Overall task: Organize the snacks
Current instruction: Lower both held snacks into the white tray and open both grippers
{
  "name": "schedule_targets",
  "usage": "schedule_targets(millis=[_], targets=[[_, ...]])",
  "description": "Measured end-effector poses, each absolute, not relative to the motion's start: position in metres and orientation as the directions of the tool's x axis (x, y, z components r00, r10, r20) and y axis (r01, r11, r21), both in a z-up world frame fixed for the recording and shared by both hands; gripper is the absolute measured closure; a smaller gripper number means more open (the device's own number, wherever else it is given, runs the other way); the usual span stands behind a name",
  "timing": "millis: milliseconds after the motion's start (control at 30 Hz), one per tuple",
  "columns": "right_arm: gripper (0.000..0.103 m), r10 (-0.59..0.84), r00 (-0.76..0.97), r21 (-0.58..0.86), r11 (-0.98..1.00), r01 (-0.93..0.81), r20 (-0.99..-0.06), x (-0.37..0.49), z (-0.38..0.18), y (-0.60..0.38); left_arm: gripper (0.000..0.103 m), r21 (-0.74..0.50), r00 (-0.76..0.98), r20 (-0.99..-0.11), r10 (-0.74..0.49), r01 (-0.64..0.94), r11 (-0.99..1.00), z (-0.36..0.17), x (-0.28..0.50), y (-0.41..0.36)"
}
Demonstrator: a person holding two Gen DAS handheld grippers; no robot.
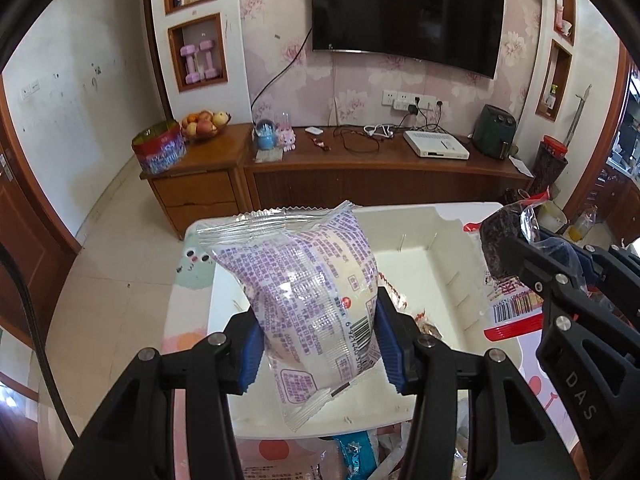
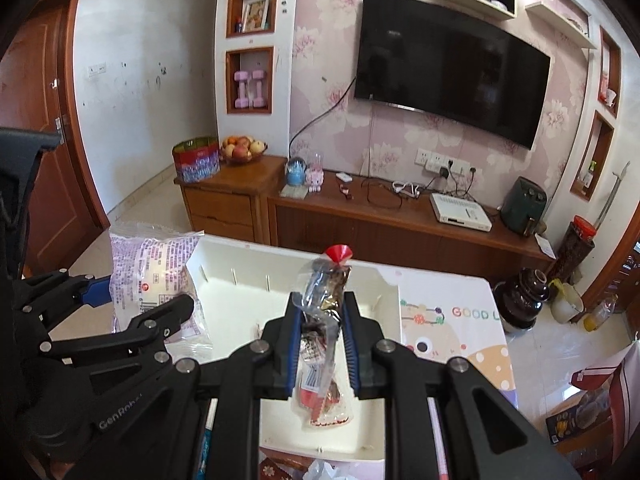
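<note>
Over the white bin (image 1: 432, 240) on the table (image 2: 460, 320), I have a snack in each pair of tongs. My left tongs (image 1: 316, 344) are closed partway on a clear packet with purple print (image 1: 308, 280), the blue pads pressing its lower half from both sides so that it stands upright with its crimped top edge toward the far wall. My right tongs (image 2: 320, 344) are squeezed nearly together on a slim clear packet of dark snack with a red top (image 2: 324, 300), held by its middle with the red tip pointing away from me.

Both packets hang above the bin's open floor, the purple one toward its left side, the slim one nearer its middle. At least one small wrapped item already lies in the bin just beyond my left tongs. Slots along the bin's walls suggest places for dividers, though I see none fitted.

To do this step well, I judge I should lower each packet until its bottom edge meets the floor before letting go, since soft wrappers flop and slide when dropped. I would keep like with like, laying the purple packet flat against the left wall and the slim one alongside the right, and release one hand at a time so my tongs do not knock together.
</note>
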State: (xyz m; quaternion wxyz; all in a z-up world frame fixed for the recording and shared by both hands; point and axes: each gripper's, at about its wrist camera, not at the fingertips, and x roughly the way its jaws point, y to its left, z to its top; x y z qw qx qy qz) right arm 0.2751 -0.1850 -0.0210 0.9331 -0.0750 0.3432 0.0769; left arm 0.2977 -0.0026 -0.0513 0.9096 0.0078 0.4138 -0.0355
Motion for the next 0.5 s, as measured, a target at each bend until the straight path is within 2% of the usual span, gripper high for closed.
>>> schedule_targets(millis=[167, 267, 300, 333, 467, 500], targets=[[0.083, 0.106, 0.712, -0.073, 0.974, -0.216, -0.694, 0.281, -0.033, -0.182, 0.052, -0.005, 0.635, -0.771, -0.051, 0.074, 0.997, -0.062, 0.3, -0.004], [0.079, 0.106, 0.678, -0.056, 0.975, -0.213, -0.728, 0.284, -0.04, -0.182, 0.022, -0.008, 0.629, -0.776, -0.046, 0.064, 0.998, -0.066, 0.297, -0.002], [0.078, 0.094, 0.68, -0.062, 0.978, -0.201, -0.727, 0.283, -0.04, -0.182, 0.015, -0.005, 0.633, -0.773, -0.033, 0.046, 0.999, -0.066, 0.296, 0.001], [0.077, 0.083, 0.686, -0.069, 0.979, -0.191, -0.723, 0.281, -0.04, -0.183, 0.014, -0.013, 0.635, -0.771, -0.035, 0.039, 0.999, -0.067, 0.294, 0.003], [0.059, 0.075, 0.691, -0.067, 0.982, -0.176, -0.719, 0.275, -0.042, -0.186, 0.013, -0.048, 0.622, -0.781, -0.046, 0.015, 0.999, -0.07, 0.289, 0.015], [0.058, 0.073, 0.693, -0.068, 0.982, -0.174, -0.717, 0.273, -0.041, -0.187, 0.013, -0.048, 0.621, -0.783, -0.044, 0.01, 0.999, -0.07, 0.286, 0.017]])
